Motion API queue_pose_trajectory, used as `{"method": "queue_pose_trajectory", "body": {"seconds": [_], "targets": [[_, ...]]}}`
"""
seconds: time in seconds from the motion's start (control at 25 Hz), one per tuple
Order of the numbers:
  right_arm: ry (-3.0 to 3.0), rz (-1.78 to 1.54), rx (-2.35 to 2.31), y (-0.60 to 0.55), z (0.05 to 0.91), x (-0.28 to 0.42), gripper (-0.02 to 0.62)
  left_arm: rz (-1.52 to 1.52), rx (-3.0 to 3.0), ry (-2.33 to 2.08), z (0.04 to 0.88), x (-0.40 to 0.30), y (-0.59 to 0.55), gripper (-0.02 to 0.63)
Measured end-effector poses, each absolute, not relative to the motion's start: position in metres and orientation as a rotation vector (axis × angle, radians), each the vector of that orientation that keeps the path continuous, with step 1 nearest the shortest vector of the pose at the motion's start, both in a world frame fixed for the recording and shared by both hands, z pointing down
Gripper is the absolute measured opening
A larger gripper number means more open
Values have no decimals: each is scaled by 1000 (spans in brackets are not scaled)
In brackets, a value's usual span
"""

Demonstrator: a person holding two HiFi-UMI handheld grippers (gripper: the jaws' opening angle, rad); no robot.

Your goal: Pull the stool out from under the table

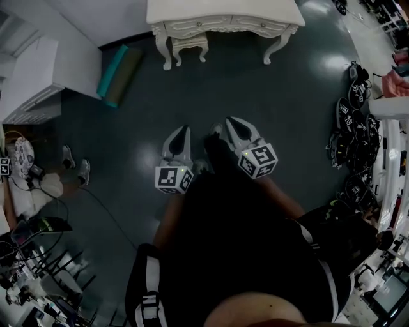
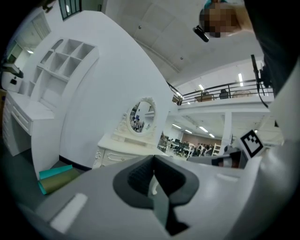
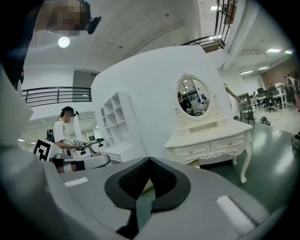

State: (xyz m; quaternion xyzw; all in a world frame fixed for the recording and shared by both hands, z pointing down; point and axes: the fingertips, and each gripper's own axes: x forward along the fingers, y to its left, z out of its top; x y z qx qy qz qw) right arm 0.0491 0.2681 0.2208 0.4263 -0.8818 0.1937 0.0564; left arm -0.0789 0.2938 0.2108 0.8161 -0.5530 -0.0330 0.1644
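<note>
Stool (image 1: 190,45) sits tucked under the left end of the white desk (image 1: 223,18). Left gripper (image 1: 181,131) and right gripper (image 1: 231,122) are side by side, well apart from the stool. Both sets of jaws are closed and grip nothing. Their cubes carry square black-and-white markers.

I'm in a research lab: a staged vanity worktop (image 3: 211,136), office desks (image 2: 187,146) and a mezzanine railing (image 2: 225,90) beyond it, spare tongs (image 1: 354,137) heaped on the floor (image 1: 255,96) right of it.
</note>
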Motion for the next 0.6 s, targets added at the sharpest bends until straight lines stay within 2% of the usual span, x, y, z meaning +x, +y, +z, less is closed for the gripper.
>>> {"method": "queue_pose_trajectory", "body": {"seconds": [0.6], "targets": [[-2687, 652, 1277, 89, 224, 65, -2, -65, 2300, -1609, 216, -59, 133, 8]]}}
